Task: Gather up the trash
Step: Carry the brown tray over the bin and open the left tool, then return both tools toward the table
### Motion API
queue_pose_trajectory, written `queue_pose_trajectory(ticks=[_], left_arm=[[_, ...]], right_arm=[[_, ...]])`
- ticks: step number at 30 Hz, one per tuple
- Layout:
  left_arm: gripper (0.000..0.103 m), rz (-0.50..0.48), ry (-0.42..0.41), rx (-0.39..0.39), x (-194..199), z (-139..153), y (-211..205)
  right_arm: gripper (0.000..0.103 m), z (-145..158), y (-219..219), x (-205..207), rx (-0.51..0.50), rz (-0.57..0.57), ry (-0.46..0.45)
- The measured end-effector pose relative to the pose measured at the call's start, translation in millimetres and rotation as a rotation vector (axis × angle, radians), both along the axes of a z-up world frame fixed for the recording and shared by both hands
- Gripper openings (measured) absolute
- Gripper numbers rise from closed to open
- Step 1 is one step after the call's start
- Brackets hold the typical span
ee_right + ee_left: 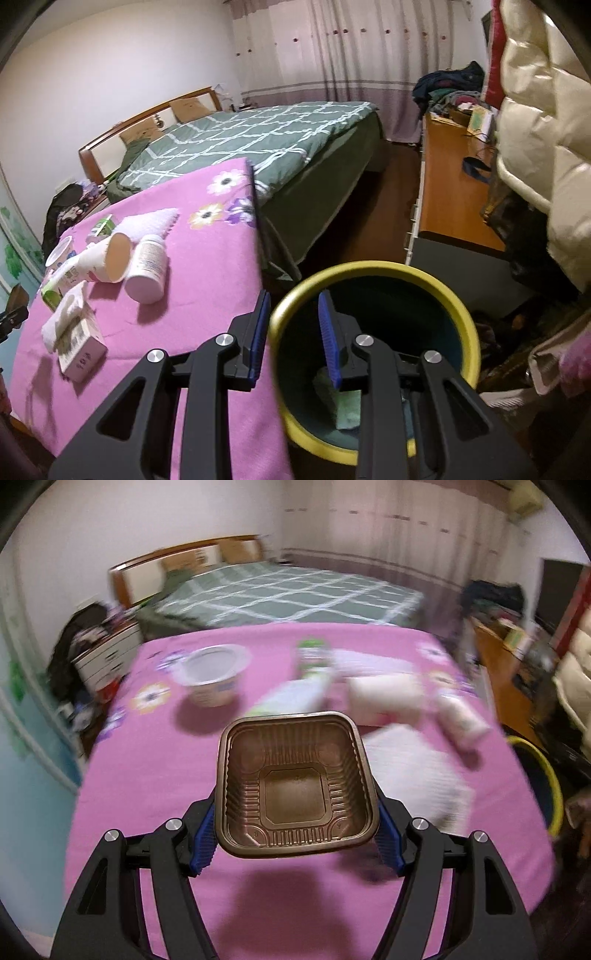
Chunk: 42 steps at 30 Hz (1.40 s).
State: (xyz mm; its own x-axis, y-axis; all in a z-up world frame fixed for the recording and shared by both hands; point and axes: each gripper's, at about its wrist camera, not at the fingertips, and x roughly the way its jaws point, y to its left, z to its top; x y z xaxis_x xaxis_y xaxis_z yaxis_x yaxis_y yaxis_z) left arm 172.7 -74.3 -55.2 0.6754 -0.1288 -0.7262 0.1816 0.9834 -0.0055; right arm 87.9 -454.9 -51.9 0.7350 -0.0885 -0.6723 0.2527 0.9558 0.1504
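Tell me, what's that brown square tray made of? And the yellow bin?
The brown tray looks like thin, glossy moulded plastic: ribbed walls, see-through brown, light glinting on its rim. The yellow-rimmed bin looks like smooth hard plastic, though its dark inside might be a liner; hard to tell.

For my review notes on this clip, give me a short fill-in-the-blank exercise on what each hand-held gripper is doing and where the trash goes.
1. The left hand-held gripper is clamped on a brown plastic ____.
2. The right hand-held gripper holds ____.
3. The bin beside the table has a ____ rim.
4. The tablecloth is ____ with flowers.

Missing words: tray; nothing; yellow; pink
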Motion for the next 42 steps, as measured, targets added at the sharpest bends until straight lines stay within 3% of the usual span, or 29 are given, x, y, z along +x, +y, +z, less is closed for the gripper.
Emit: queue_pose_trajectory(ticks=[13,18,26,27,29,33,39,42], left_arm=[[0.069,-0.471,0.076,-0.010,-25,-17,-232],[0.069,-0.564,0.114,0.012,-23,-32,-300],[0.070,-0.641,0.142,0.057,-13,-51,-364],[0.070,-0.648,0.148,0.059,-12,-53,-370],[0.085,-0.654,0.152,0.061,-10,-57,-381],[0.087,-0.650,0.139,0.039,-13,-51,-378],[0.091,-0.596,0.086,-0.011,-27,-24,-315],[0.092,-0.538,0.051,-0.022,-36,-10,-260]], right_arm=[[0.026,-14,-73,-75,-0.004,-0.184,0.009],[0.029,-17,-90,-94,-0.005,-0.220,0.010],[0.031,-25,-106,-102,0.010,-0.256,0.019],[0.031,-26,-108,-103,0.012,-0.261,0.022],[0.033,-28,-109,-103,0.013,-0.271,0.030],[0.034,-31,-107,-101,0.013,-0.278,0.041],[0.035,-35,-88,-86,0.019,-0.226,0.052],[0.036,-36,-69,-75,0.025,-0.179,0.052]])
